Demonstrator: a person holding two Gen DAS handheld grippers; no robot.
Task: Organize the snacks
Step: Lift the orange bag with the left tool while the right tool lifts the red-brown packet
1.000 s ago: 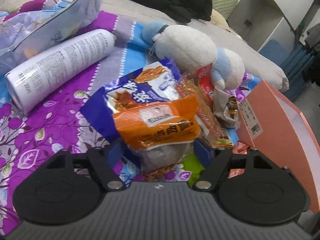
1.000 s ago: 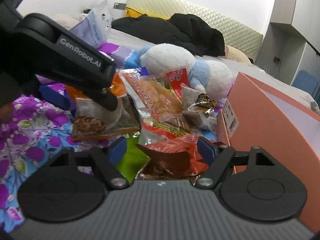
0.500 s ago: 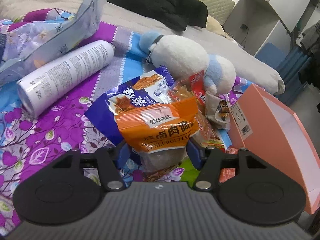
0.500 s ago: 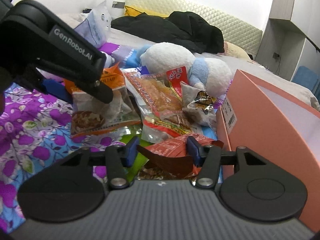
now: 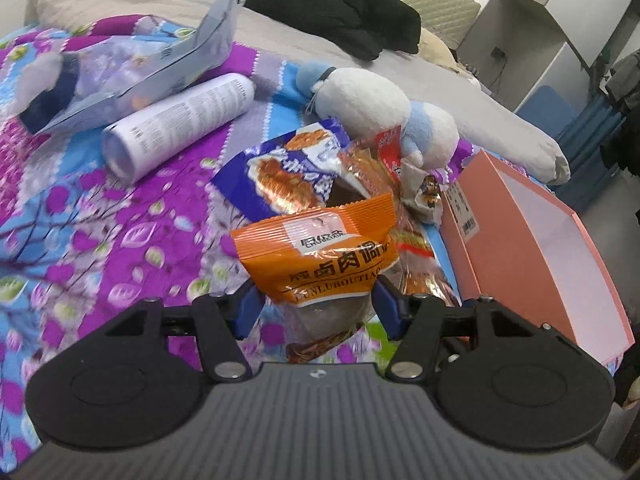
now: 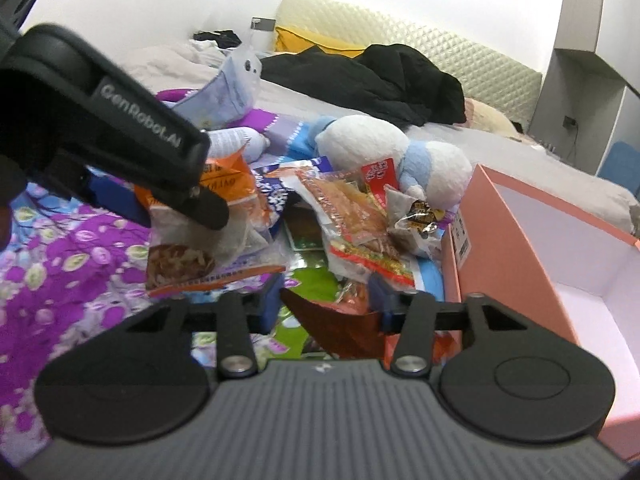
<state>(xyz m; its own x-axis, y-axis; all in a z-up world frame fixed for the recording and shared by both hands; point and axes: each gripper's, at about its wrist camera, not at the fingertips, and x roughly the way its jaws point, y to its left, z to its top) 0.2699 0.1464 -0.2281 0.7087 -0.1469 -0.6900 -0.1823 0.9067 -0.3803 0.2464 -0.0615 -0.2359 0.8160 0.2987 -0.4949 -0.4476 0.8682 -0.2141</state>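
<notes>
Gripping the orange snack packet point(image 5: 320, 256) at its lower, transparent half, the left claw point(image 5: 316, 306) has both blue pads pressed against the film, so the packet stands upright at centre frame, lifted clear of the floral bedspread point(image 5: 100, 240). The right claw point(image 6: 326, 304) is closing on a dark red snack packet point(image 6: 340, 322) at lower centre of its view; the packet lies between the jaws with its right edge against one pad, but full contact on the left side cannot be confirmed. Remaining snacks sit piled just left of the open pink box point(image 5: 532, 248), among them a blue packet point(image 5: 276, 176) and a clear packet of dried strips point(image 6: 352, 216), with a plush toy point(image 5: 380, 112) behind the pile and a white spray can point(image 5: 180, 120) at upper left. Handling judgement: these packets are light, soft and crinkly, with slick film that deforms under pressure. Take hold across a flat sealed margin or a thin section of the body, not across the bulging contents, and keep the clamp moderate to avoid crushing.
</notes>
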